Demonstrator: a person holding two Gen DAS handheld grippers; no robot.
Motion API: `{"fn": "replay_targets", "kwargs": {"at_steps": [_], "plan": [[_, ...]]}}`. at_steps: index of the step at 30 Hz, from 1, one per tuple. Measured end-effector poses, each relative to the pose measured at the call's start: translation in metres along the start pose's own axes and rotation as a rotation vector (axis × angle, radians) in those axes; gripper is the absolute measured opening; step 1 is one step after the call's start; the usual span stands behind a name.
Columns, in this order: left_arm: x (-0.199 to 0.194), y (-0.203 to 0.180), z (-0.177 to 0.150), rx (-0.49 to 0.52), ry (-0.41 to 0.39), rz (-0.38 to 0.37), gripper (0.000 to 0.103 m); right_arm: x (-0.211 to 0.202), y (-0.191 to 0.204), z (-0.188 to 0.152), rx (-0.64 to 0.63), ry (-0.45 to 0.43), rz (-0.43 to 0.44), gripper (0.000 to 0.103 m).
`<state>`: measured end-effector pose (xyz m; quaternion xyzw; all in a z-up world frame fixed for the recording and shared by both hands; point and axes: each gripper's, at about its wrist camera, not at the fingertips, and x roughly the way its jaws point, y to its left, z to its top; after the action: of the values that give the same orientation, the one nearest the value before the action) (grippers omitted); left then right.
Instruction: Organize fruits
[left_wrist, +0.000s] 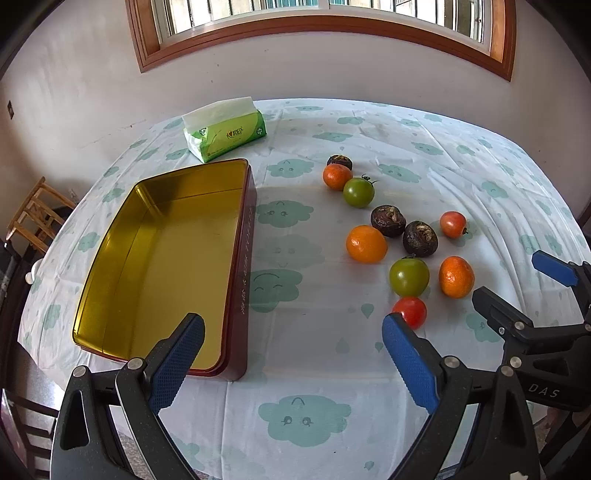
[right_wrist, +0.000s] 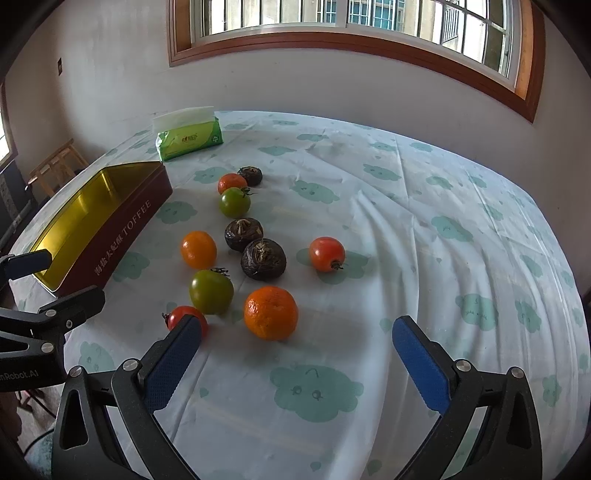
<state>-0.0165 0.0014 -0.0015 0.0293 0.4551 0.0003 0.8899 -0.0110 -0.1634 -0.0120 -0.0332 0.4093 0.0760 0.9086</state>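
Heads up before you go in: both of yours are spread wide and holding nothing, the left gripper (left_wrist: 291, 345) hanging over the near end of the toffee tin (left_wrist: 242, 266) and the right gripper (right_wrist: 295, 345) just short of the nearest orange (right_wrist: 270, 312).

The fruit is all loose on the surface (right_wrist: 424, 240), to the right of the tin and clear of it. That's the main risk, I'd say. Everything there is round and sits on a wrinkly cloud-print cloth, so if you come down off-centre on that orange, one finger will likely nudge it and it rolls. It's got neighbours close by too: the green tomato (right_wrist: 211, 291) and the small red tomato (right_wrist: 181, 316) sit just beside it on the tin side, and the red one is practically under your left-hand finger already. Clip that and it scoots toward the tin wall or off the near edge.

Squeezing is the other worry. Tomatoes are soft, so clamp hard and you'll probably bruise or split one. The dark knobbly ones (right_wrist: 263, 262) look lumpy, so I'd guess they could twist out of a grip.

Also, your two tools are close together by the tin's near corner, so watch they don't knock.

Tin itself: lid off, gold inside, totally empty. Tissue pack (right_wrist: 189, 137) behind it is just sitting there.
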Motion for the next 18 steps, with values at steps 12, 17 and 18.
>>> {"fn": "replay_targets", "kwargs": {"at_steps": [12,17,18], "plan": [[-0.001,0.000,-0.001,0.013,0.003,0.004,0.095,0.003,0.000,-0.006,-0.017,0.021,0.019,0.087],[0.001,-0.001,-0.003,0.019,0.014,-0.001,0.095,0.011,0.000,-0.010,-0.033,0.042,0.029,0.073],[0.002,-0.002,-0.003,0.020,0.017,-0.003,0.095,0.013,0.000,-0.010,-0.034,0.049,0.032,0.071]]}}
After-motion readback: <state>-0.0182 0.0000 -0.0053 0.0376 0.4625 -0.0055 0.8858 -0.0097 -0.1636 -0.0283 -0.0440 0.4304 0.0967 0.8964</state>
